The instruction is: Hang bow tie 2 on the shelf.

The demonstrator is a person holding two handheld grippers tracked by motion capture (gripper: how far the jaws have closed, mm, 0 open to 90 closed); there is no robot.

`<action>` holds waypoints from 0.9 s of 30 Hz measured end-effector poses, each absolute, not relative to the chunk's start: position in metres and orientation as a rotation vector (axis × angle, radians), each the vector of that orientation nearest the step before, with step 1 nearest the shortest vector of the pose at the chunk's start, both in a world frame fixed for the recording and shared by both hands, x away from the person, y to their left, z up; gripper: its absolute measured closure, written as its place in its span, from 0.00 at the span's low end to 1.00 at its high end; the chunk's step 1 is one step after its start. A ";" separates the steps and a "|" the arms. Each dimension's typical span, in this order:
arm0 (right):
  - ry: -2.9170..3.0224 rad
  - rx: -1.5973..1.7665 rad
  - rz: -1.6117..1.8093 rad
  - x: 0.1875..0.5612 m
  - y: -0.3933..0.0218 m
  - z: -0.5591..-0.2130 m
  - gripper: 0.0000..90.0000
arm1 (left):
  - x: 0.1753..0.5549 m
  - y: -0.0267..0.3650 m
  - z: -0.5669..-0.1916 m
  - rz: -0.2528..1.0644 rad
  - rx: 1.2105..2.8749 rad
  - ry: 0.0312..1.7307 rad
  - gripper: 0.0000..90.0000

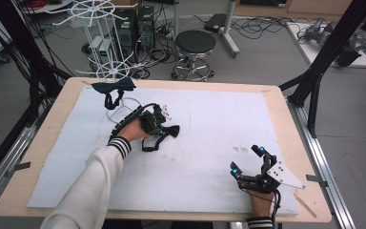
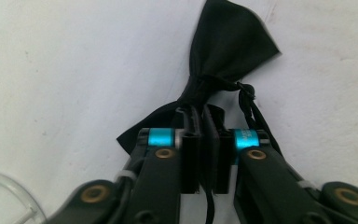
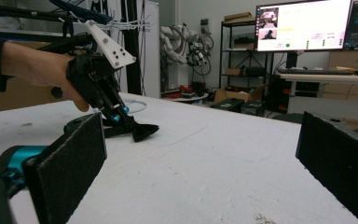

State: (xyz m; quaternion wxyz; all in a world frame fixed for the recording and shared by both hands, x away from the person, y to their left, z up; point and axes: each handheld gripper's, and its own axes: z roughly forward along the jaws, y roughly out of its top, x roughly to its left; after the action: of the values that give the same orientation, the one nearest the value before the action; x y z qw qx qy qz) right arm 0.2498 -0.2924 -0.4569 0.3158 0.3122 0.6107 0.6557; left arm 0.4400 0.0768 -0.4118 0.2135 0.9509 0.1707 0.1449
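White foam matting covers our table (image 1: 209,143); left of centre, our left gripper (image 2: 204,140) pinches one wing of the black fabric bow tie (image 2: 230,46), ready for lifting. Our right gripper (image 1: 248,160) waits lower right, jaws spread.

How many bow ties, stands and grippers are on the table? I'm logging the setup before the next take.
Black bow ties: 2, one pinched in the left gripper, one at the far left of the table.
White wire stands: 1, its base ring beside the far bow tie.
Grippers: 2, the left and the right gripper, which is open.
Total: 5
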 end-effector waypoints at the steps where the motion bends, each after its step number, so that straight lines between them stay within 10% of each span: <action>1: 1.610 0.823 1.726 0.250 -0.292 -0.457 0.01 | 0.439 0.077 -0.411 0.401 2.628 0.485 0.97; 27: 1.612 0.828 1.726 0.249 -0.292 -0.457 0.01 | 0.398 0.112 -0.381 0.403 2.320 0.579 0.97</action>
State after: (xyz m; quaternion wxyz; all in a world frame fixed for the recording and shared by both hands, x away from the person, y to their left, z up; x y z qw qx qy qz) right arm 0.2494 -0.2919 -0.4569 0.3139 0.3143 0.6116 0.6547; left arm 0.3975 0.1115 -0.3810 0.3508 0.8959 0.2236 0.1557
